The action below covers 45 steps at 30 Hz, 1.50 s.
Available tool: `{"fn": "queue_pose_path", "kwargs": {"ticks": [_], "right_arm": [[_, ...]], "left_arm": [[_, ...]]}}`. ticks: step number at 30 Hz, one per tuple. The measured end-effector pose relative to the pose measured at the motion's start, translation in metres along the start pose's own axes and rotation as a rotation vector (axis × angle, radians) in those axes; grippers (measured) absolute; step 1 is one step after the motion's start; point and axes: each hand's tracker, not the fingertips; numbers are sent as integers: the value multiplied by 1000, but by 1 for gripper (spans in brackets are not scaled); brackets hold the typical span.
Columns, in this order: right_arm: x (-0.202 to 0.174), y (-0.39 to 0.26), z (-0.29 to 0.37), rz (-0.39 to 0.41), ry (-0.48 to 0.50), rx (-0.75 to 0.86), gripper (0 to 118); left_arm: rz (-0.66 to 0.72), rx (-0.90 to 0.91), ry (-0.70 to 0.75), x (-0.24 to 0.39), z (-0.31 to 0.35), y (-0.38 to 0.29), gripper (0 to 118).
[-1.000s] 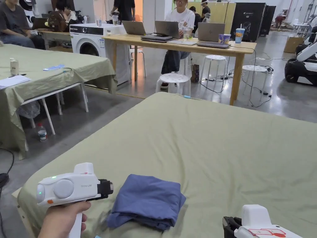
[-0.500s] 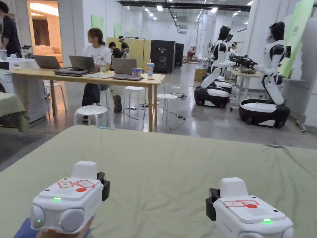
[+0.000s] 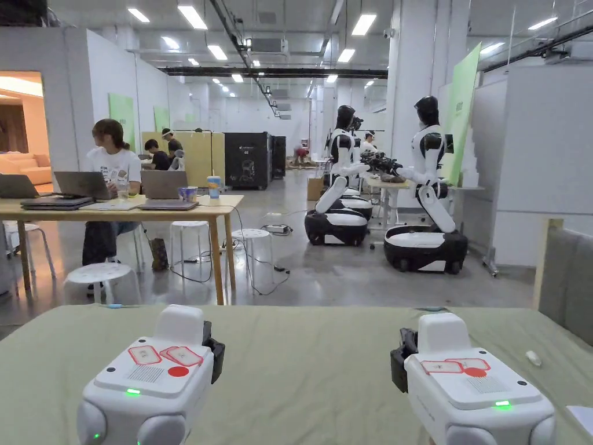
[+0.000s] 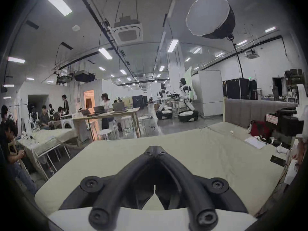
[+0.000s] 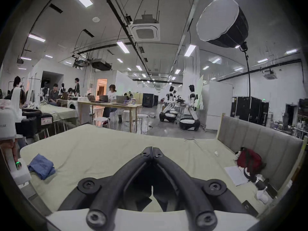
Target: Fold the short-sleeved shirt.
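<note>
The blue short-sleeved shirt (image 5: 41,166) lies folded into a small bundle near the left edge of the pale green bed sheet (image 5: 103,149), seen in the right gripper view. Nothing holds it. My left gripper (image 3: 213,351) and right gripper (image 3: 399,360) hover side by side above the sheet (image 3: 307,371), level and pointing away from me. In the left gripper view my left gripper (image 4: 155,148) has its black jaws closed tip to tip on nothing. My right gripper (image 5: 152,149) is shut the same way, and the shirt sits well to its left.
A grey padded headboard (image 5: 260,134) borders the bed's right side, with a red bag (image 5: 248,161) and a paper sheet (image 5: 235,175) beside it. Beyond the bed stand a wooden table with laptops (image 3: 116,207), white stools (image 3: 101,273), seated people and two humanoid robots (image 3: 425,232).
The head camera has tilted up, so the shirt has left its picture. My left gripper turned from lying sideways beside the shirt to level. The right gripper rose beside it.
</note>
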Motion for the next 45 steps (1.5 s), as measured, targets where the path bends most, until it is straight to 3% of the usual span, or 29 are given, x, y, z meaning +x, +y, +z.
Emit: {"fn": "queue_pose_path", "kwargs": {"ticks": [5,7,9,11,12,15,16,18,25,32,45], "right_arm": [[8,-6,2,-17,-10,5,3],[9,-6,5,-19,-15,8,18],[9,-6,6,-24,-10,8,21],[8,-8,4,-28,0,5,39],[8,-8,5,-27,0,6,49],[5,-9,7,-31,4,11,79],[5,-9,7,-35,10,13,95],[3,-10,6,-31,17,11,118],[-2,-5,7,-37,52,21,118],[-6,4,4,-100,-19,2,118],[-9,5,5,-113,-116,-50,118]], "left_arm": [[-16,2,12,5,3,2,9],[-18,1,15,5,8,5,10],[-19,3,15,4,9,6,10],[-25,8,18,4,8,6,21],[-25,12,18,4,9,6,29],[-22,21,15,5,11,6,72],[-25,20,11,5,11,6,92],[-37,15,16,8,14,5,118],[-14,16,31,2,15,-2,118],[8,18,40,-3,16,-2,118],[20,-4,29,-3,11,-12,118]]}}
